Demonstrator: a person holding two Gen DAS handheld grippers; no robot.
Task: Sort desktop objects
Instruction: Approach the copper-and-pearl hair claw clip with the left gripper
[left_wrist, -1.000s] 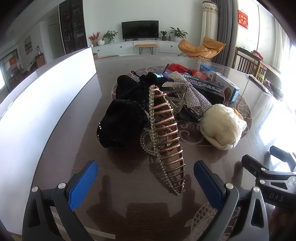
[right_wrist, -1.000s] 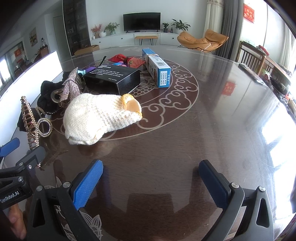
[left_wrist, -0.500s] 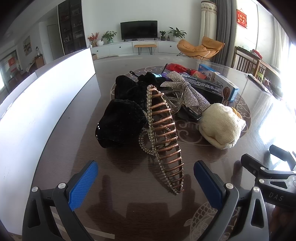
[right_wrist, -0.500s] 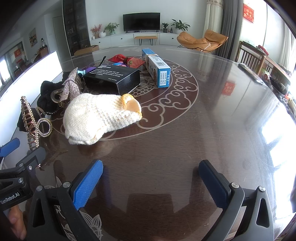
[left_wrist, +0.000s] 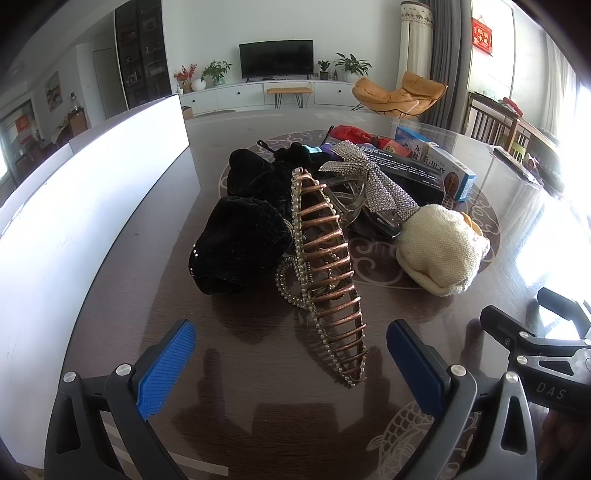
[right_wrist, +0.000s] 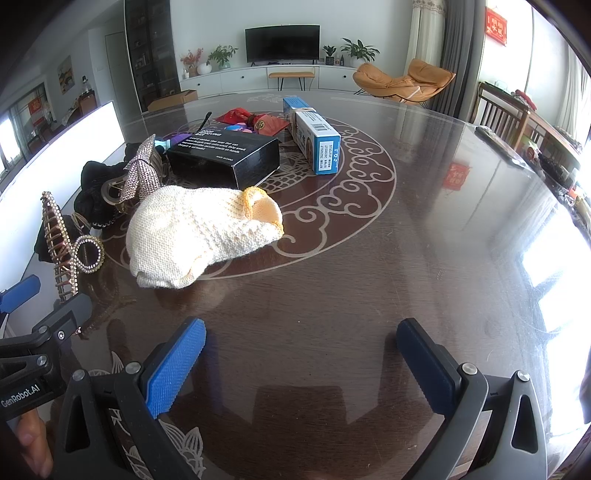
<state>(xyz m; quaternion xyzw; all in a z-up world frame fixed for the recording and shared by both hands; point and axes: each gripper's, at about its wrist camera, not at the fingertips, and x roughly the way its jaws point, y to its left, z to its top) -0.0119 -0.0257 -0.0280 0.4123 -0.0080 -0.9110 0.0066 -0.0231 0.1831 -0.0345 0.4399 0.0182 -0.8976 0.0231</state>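
Note:
A pile of items lies on the dark round table (right_wrist: 406, 277). Nearest my left gripper (left_wrist: 291, 354) stands a copper claw hair clip (left_wrist: 325, 266) edged with pearls, leaning on a black velvet scrunchie (left_wrist: 240, 243). Behind them sits a rhinestone bow clip (left_wrist: 373, 181). A cream knitted sock (right_wrist: 199, 232) lies ahead and left of my right gripper (right_wrist: 301, 350). Further back are a black box (right_wrist: 225, 155) and a blue-and-white carton (right_wrist: 314, 136). Both grippers hover open over the table with nothing between their fingers.
A white bin wall (left_wrist: 74, 206) runs along the table's left side. Red and purple small items (right_wrist: 251, 122) lie behind the black box. The right gripper's body (left_wrist: 546, 354) shows at the left wrist view's right edge. Chairs and a TV cabinet stand beyond the table.
The left gripper has crept slightly toward the hair clip. The right gripper has stayed put, and no object has moved.

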